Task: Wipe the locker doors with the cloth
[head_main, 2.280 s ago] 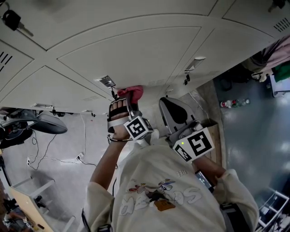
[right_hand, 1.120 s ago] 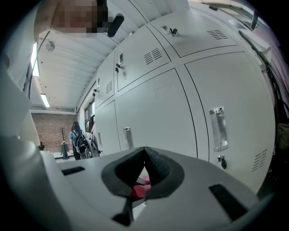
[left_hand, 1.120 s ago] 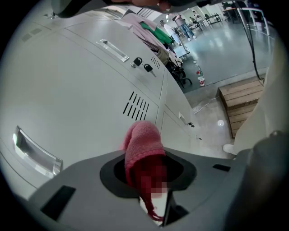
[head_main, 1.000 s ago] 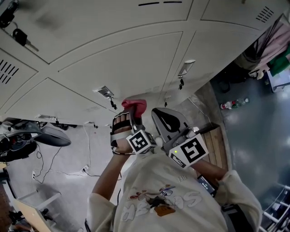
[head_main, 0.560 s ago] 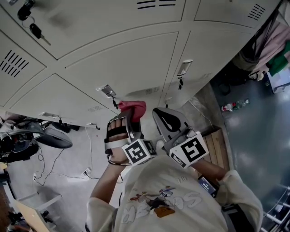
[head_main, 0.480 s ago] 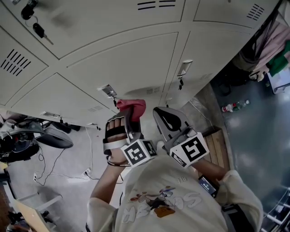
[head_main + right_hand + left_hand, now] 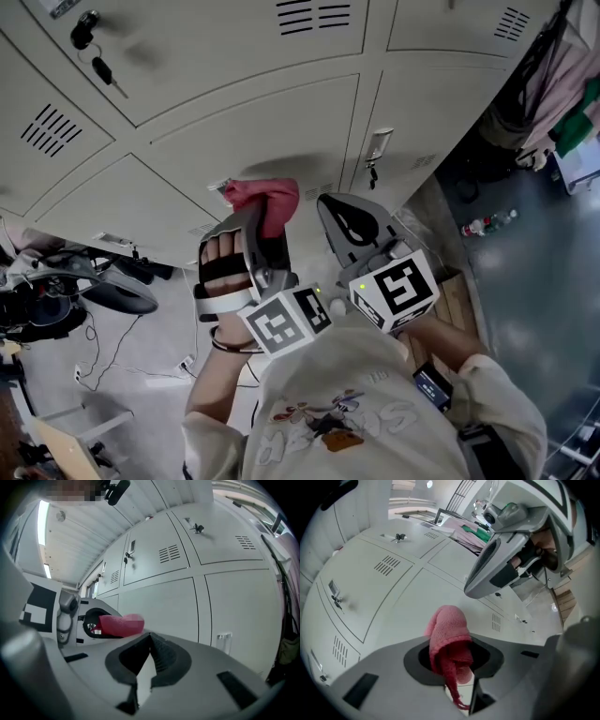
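A bank of pale grey locker doors [image 7: 262,122] fills the far side of my head view, split by seams into panels. From where I drive, the panel straight ahead is the one in hand, with a slotted vent [image 7: 309,14] on the door above it.

My left gripper [image 7: 251,234] is raised toward that panel, clamped on the cloth. In the left gripper view its jaws pinch the lower folds, so the left gripper [image 7: 457,667] has a firm hold. My right gripper [image 7: 349,223] sits just beside it on the right. In the right gripper view its jaws are drawn together with nothing between them, and the right gripper [image 7: 149,656] is only riding along.

The cloth [image 7: 262,197] is a bunched pink wad sticking out past the jaw tips toward the door. In the left gripper view the cloth [image 7: 446,627] stands up in front of the door face [image 7: 417,597], with a loose strand trailing down. I cannot tell whether it presses on the metal or hangs just off it.

I judge this to be the wiping step on the middle door, at the start of a stroke or between two. Next I need to press the wad flat on the panel and sweep across it. I should steer clear of the small latch [image 7: 380,145] on the door to the right. A key [image 7: 103,70] hangs from a lock far to the left, well apart.
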The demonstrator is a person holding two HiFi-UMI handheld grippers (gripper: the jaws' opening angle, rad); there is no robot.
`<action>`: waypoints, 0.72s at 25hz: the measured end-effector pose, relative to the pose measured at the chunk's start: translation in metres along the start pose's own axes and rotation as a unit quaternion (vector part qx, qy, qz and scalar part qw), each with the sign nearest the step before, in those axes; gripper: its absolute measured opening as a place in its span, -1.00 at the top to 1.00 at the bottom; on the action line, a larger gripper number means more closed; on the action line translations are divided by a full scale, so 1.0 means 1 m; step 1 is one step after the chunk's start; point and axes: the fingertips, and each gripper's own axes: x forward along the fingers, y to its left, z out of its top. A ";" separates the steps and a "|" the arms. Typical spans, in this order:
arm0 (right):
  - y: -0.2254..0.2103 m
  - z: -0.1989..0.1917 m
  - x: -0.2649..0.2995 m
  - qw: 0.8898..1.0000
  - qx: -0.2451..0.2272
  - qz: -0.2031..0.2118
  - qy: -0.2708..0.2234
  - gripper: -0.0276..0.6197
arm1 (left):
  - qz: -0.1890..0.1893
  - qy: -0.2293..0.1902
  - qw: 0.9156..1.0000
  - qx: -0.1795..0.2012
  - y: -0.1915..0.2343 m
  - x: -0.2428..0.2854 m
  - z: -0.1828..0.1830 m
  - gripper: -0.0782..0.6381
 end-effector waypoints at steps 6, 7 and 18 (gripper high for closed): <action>-0.011 0.039 0.003 0.999 -0.018 -0.009 -0.024 0.91 | 0.035 -0.018 0.999 0.017 0.037 -0.011 0.020 0.47; -0.011 0.045 0.003 0.999 -0.020 -0.009 -0.028 0.91 | 0.038 -0.020 0.999 0.019 0.041 -0.012 0.023 0.47; -0.011 0.087 0.012 0.998 -0.047 -0.004 -0.045 0.91 | 0.058 -0.040 0.997 0.041 0.074 -0.007 0.055 0.47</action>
